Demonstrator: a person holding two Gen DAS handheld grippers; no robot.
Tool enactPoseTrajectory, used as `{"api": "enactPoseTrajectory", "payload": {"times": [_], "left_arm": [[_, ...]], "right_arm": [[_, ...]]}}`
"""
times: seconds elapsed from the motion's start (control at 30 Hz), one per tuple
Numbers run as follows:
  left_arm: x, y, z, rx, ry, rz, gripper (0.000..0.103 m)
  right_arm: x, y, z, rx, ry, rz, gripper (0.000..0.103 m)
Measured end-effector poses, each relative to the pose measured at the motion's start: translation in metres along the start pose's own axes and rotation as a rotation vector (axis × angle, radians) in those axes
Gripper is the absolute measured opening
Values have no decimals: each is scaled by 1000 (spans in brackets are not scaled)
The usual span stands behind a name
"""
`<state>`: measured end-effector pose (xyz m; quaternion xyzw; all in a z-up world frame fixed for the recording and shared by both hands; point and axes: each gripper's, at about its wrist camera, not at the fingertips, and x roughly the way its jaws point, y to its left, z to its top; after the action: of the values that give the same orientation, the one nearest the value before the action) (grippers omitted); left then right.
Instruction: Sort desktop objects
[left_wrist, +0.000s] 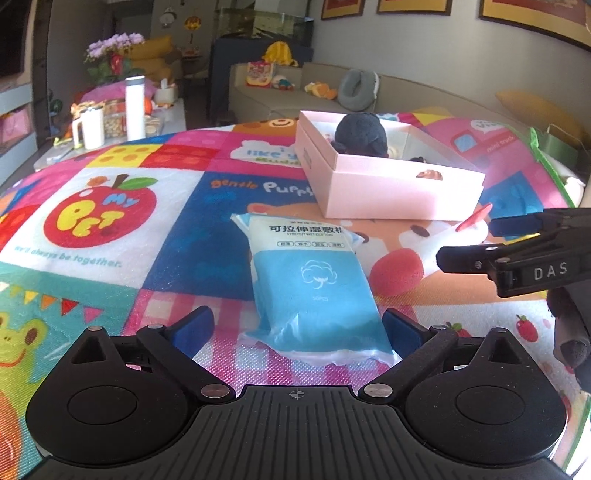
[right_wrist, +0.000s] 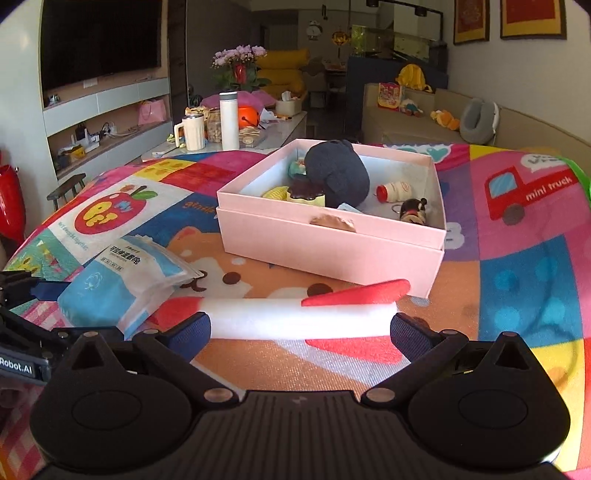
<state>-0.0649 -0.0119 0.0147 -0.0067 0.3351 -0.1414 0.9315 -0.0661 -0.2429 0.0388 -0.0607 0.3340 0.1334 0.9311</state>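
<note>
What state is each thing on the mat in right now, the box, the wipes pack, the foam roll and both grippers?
Pink box: open, no lid on, toys inside.
Wet cotton pack: lying flat on the mat, sealed, outside the box.
White foam roll: lying on the mat, not gripped.
Left gripper: open, pack between its fingers, untouched.
Right gripper: open, roll just ahead.
</note>
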Motion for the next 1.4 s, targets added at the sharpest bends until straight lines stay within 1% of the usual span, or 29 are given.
{"api": "enactPoseTrajectory", "payload": {"times": [0.07, 0.13, 0.2, 0.27, 0.3, 0.33, 0.4, 0.43, 0.53, 0.63, 0.67, 0.7, 0.73, 0.77, 0.83, 0.87, 0.97, 1.07, 1.1, 1.17, 1.23, 1.27, 1.33, 1.4], "left_arm": [[1, -2, -1, 13, 6, 17, 101], [1, -2, -1, 16, 9, 20, 101], [2, -2, -1, 17, 11, 16, 102], [3, -2, 0, 14, 12, 11, 103], [3, -1, 0, 13, 12, 9, 103], [3, -1, 0, 12, 12, 8, 103], [3, -1, 0, 10, 11, 6, 103], [3, -1, 0, 8, 10, 5, 103], [3, -3, 0, 14, 12, 11, 103], [3, -4, 0, 21, 15, 17, 103], [3, -4, 0, 19, 14, 15, 103], [4, -4, 0, 17, 14, 13, 103], [3, -3, 0, 16, 13, 11, 103], [3, -3, -1, 14, 12, 9, 103], [3, -3, -1, 12, 11, 6, 103], [2, -3, -1, 10, 10, 4, 103], [2, -1, -1, 0, 7, -5, 103], [3, -2, -1, 7, 12, -1, 103], [4, -3, -1, 14, 15, 5, 103], [4, -6, 0, 29, 22, 17, 103], [6, -8, 0, 43, 29, 29, 103], [7, -9, 0, 52, 33, 37, 103], [8, -12, 0, 67, 40, 49, 103], [9, -13, 0, 74, 43, 55, 103]], "right_arm": [[14, 5, 5, -28, 38, 12, 103], [19, 5, 7, -46, 16, 3, 103], [21, -4, 9, -5, 22, 14, 103], [19, -16, 9, 73, 37, 79, 103], [17, -20, 8, 99, 50, 126, 103], [13, -23, 6, 116, 59, 184, 103], [2, -26, 3, 131, 44, 240, 103], [-4, -25, 3, 136, 33, 232, 103], [-15, -17, 9, 143, 17, 123, 103], [-26, 0, 16, 155, -92, 35, 103], [-27, 9, 19, 158, -132, -1, 99], [-25, 18, 23, 147, -148, -21, 93], [-20, 27, 27, 136, -143, -24, 77], [-13, 35, 31, 131, -127, -6, 63], [3, 47, 36, 141, -75, 15, 50], [10, 49, 38, 160, -46, 18, 48], [24, 48, 36, 217, 48, 47, 49], [10, 49, 26, 169, 55, -4, 49], [4, 47, 22, 155, 53, -35, 51], [-8, 40, 11, 126, 25, -116, 63], [-17, 31, -1, 103, 3, -197, 69], [-20, 26, -6, 106, -1, -228, 70], [-31, 14, -14, 127, -19, -244, 72], [-49, 1, -21, 167, -65, -227, 81]]}}
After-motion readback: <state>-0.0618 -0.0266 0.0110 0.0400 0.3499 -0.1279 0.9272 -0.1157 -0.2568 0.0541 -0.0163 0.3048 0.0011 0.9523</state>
